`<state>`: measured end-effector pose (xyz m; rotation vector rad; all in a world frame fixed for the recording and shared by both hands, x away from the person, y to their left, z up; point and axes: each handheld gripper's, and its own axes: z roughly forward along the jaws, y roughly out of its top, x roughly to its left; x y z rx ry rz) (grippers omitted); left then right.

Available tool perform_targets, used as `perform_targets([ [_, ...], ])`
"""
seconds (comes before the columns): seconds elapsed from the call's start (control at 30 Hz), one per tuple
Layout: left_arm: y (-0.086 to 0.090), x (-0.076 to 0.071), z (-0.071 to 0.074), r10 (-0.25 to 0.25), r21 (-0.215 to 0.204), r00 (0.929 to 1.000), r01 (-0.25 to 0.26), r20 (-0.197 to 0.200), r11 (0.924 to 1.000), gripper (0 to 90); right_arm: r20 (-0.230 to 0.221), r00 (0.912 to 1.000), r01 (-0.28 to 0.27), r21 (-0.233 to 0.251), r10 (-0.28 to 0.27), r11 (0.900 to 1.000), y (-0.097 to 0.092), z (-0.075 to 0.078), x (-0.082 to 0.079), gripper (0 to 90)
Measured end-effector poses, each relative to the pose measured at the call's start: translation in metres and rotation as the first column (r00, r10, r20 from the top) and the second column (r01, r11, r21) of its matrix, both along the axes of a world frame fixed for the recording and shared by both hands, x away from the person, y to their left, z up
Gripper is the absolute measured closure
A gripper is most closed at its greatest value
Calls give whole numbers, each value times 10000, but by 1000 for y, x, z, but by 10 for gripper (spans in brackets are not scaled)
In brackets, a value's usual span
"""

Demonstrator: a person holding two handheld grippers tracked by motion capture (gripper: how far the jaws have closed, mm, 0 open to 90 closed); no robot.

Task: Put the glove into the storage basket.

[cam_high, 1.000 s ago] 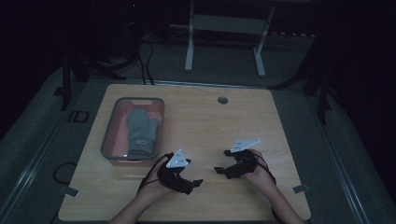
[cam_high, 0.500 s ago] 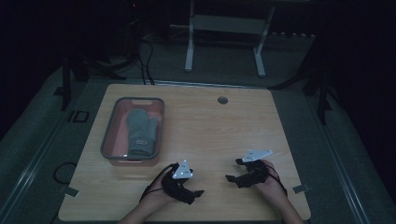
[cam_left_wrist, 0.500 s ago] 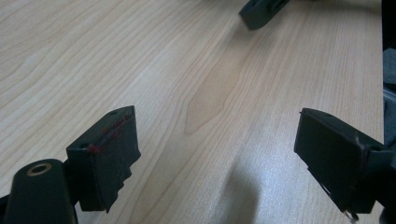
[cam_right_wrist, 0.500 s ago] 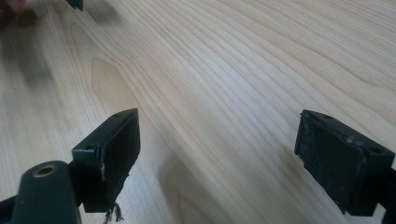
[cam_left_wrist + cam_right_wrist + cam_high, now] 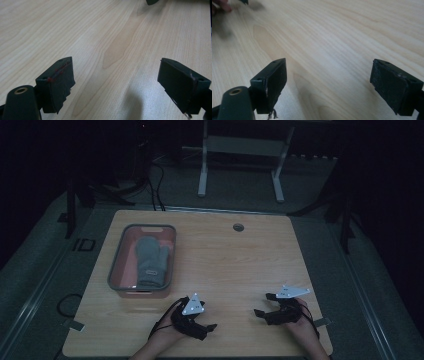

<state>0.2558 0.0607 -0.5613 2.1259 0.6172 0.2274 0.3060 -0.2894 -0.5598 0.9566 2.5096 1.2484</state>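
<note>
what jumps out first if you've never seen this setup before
A grey mitten lying in a clear bin at the table's left side draws the eye first. Near the table's front edge, the left gripper and right gripper point toward each other, both open with only bare wood between their jaws.

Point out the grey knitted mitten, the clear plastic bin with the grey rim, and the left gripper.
Grey knitted mitten (image 5: 150, 261), high view, middle of its palm.
Clear plastic bin with the grey rim (image 5: 114, 263), high view, its left rim.
Left gripper (image 5: 209, 330), high view, between its fingertips.
</note>
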Motion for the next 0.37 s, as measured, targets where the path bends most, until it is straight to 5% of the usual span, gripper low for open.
perform_targets([
  [0.37, 2, -1, 0, -42, -195, 10000, 43, 85, 9998, 142, 207, 9997, -80, -229, 85, 9997, 2, -2, 1, 141],
])
